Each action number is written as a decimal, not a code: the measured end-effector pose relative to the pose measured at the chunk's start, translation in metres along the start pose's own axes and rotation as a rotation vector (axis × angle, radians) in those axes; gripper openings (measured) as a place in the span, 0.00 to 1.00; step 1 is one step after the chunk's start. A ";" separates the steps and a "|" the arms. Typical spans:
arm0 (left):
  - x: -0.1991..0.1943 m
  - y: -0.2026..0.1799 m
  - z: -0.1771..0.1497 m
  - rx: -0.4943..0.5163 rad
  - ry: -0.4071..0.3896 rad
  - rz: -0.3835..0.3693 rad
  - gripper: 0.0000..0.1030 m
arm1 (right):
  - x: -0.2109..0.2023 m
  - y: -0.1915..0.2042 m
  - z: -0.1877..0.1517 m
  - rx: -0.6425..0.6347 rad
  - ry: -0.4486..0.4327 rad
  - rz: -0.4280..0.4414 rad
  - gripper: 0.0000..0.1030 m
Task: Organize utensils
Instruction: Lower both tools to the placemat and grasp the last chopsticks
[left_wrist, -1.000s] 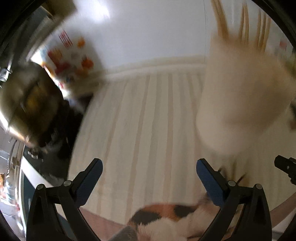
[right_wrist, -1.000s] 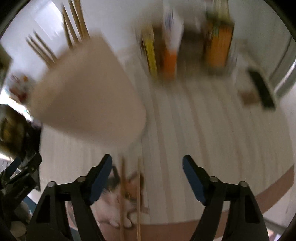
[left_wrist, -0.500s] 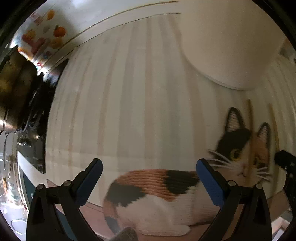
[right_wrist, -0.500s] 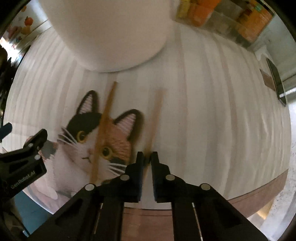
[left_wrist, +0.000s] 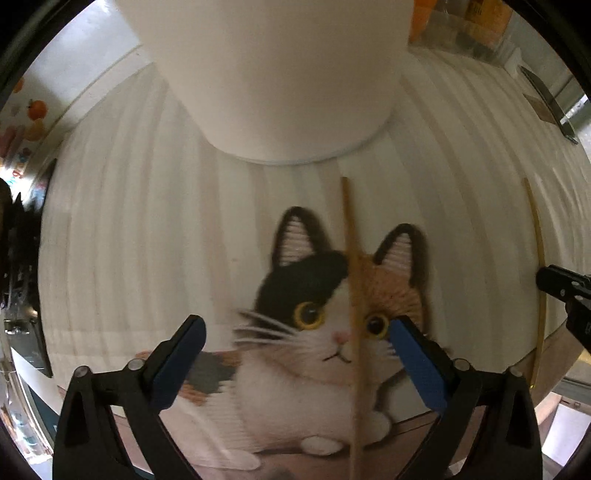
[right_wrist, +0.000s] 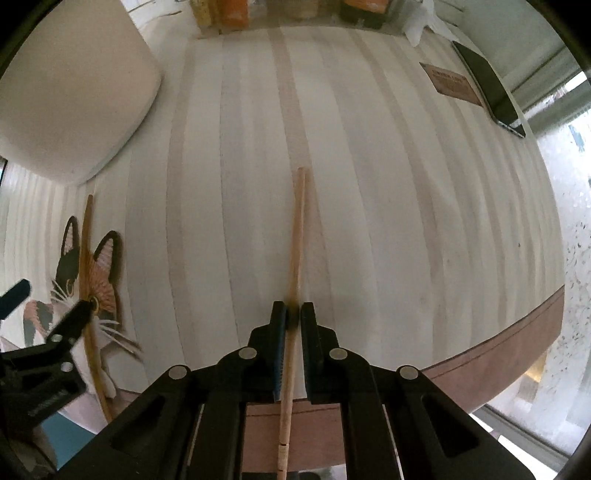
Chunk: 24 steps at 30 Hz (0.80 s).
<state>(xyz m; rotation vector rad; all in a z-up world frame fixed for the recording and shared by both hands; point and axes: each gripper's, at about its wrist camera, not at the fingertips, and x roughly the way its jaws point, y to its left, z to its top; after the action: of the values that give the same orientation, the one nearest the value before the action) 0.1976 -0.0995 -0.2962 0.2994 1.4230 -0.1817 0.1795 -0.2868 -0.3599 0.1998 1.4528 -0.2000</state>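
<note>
The right gripper (right_wrist: 292, 316) is clamped down on a wooden chopstick (right_wrist: 297, 236), pads squeezed tight against it with the stick running straight between them. Most of the stick pokes out ahead of the fingertips across the striped mat (right_wrist: 369, 184), and the rest trails back between the gripper's arms toward the camera (the back end reaches past the mat's edge over the brown table (right_wrist: 517, 347)).

The left gripper (left_wrist: 297, 349) is spread wide, and its jaws have just been easing inward a bit, with nothing pinched yet. A second chopstick (left_wrist: 352, 295) lies flat on the mat between its blue pads (left_wrist: 415, 362), closer to the pad on the right of that view and not touching either one. That stick runs right across the face of the calico cat picture (left_wrist: 317, 306) printed on the mat, its far tip stopping just short of the big cream utensil holder (left_wrist: 280, 74) standing upright at the top of the view.

In the left wrist view the chopstick held by the other gripper shows as a thin curved line at the right edge. A dark phone (right_wrist: 487, 88) sits well apart at the far corner of the mat.
</note>
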 end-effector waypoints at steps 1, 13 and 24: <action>0.002 -0.001 0.001 -0.004 0.011 -0.009 0.91 | -0.001 -0.005 0.004 0.001 0.000 -0.001 0.07; -0.006 0.032 -0.007 -0.067 0.010 -0.085 0.06 | -0.004 0.029 -0.014 -0.010 -0.011 -0.006 0.07; -0.003 0.072 -0.023 -0.181 0.058 -0.094 0.06 | 0.000 0.097 -0.029 -0.152 0.030 0.069 0.08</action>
<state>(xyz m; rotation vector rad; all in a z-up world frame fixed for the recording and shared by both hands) 0.1967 -0.0242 -0.2892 0.0891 1.5009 -0.1208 0.1759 -0.1856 -0.3616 0.1288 1.4814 -0.0301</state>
